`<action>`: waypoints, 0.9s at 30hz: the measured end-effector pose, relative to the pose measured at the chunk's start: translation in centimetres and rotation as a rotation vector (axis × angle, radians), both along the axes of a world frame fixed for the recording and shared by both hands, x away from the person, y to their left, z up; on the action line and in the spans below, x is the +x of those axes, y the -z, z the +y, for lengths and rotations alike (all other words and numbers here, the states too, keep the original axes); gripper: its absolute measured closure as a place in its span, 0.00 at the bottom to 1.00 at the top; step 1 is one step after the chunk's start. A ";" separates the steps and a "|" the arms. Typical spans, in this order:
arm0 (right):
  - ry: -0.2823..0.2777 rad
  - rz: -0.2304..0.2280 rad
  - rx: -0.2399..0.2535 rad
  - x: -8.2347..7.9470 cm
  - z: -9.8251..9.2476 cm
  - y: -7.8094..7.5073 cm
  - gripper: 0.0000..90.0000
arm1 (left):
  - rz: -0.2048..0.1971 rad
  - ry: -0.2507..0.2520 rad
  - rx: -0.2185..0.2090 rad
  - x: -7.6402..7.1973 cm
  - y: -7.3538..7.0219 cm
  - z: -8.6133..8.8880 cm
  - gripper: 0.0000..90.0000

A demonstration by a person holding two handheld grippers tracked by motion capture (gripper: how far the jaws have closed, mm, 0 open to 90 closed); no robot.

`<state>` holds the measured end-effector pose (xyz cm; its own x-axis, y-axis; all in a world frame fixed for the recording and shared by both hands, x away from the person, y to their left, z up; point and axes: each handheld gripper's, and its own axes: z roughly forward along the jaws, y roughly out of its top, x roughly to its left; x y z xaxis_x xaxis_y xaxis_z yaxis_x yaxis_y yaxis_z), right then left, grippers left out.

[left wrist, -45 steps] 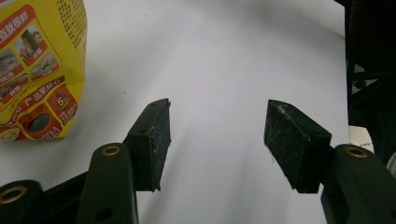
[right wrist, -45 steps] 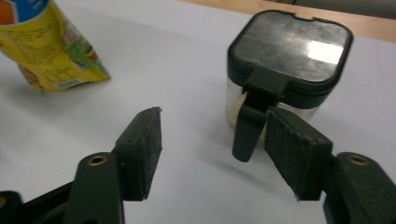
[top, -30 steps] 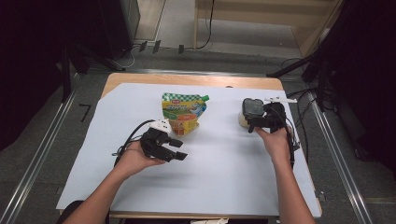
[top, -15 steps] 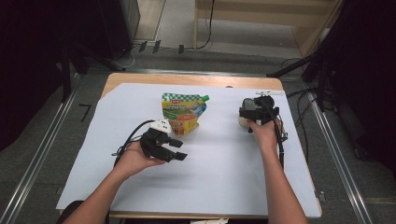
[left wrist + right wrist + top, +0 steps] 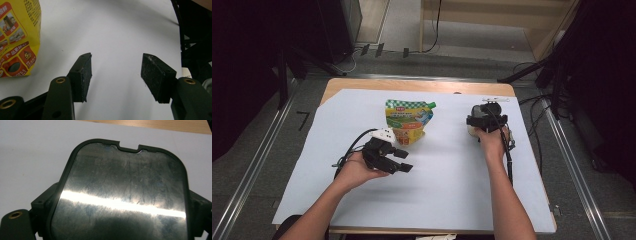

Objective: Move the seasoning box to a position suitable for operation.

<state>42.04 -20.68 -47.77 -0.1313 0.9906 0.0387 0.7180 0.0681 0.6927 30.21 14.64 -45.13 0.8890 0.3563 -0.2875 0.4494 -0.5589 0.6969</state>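
On the white sheet (image 5: 452,190) that covers the wooden worktop (image 5: 412,85), a yellow and green printed stand-up pouch with a green corner spout (image 5: 408,120) sits near the middle toward the far edge. The left tool (image 5: 399,161) lies low over the sheet just in front of the pouch, held in the person's left hand (image 5: 357,170), with its black cable looping off to the side. In the left gripper view its two black padded jaws stand wide apart with bare white sheet between them, gripping nothing, and the pouch (image 5: 17,37) rests off to one side, apart from the nearer jaw. The right tool (image 5: 484,120) sits well apart from the pouch, near the far right of the sheet, in the person's right hand (image 5: 493,142). In the right gripper view a dark, shiny, rounded-rectangular plate with a raised black rim and a small notch in its far edge (image 5: 125,192) sits between the jaws, which press against its two sides, so this tool is closed on the plate.
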 end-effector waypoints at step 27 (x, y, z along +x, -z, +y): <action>-0.042 -0.027 0.010 -0.8 -0.7 -0.8 0.19 | 0.002 -0.005 0.012 0.1 0.1 0.1 0.47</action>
